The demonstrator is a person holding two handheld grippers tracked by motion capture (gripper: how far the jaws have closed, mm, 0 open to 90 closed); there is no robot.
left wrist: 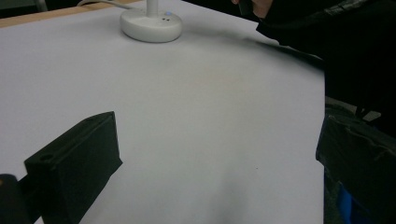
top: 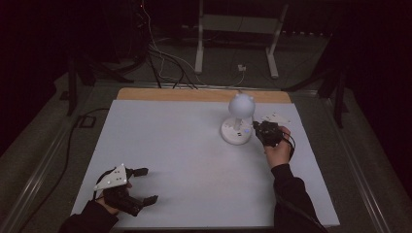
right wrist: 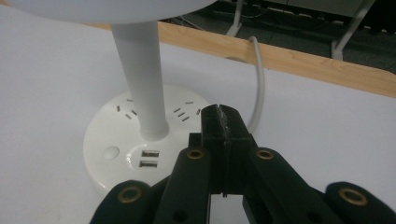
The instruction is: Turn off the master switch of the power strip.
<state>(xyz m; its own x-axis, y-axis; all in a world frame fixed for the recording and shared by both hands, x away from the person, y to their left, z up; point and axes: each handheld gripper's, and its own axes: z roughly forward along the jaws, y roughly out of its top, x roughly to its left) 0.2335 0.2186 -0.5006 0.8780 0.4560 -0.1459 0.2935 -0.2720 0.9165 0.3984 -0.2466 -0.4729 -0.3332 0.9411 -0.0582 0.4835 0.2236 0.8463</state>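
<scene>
Overhead view; gripper cameras near lamp [top: 240, 121]

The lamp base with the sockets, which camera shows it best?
The right gripper view: the lamp base is close, with its socket slots, two USB ports and round button plain. The high view shows it small and dim; the left gripper view shows it far off.

Lamp [top: 239, 121] stands on table [top: 184, 145] (far right), right tool [top: 256, 127] beside.

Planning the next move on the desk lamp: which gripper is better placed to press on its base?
Right. The right gripper, jaws shut, sits at the lamp base; the left gripper rests open at the near table edge, far away.
</scene>
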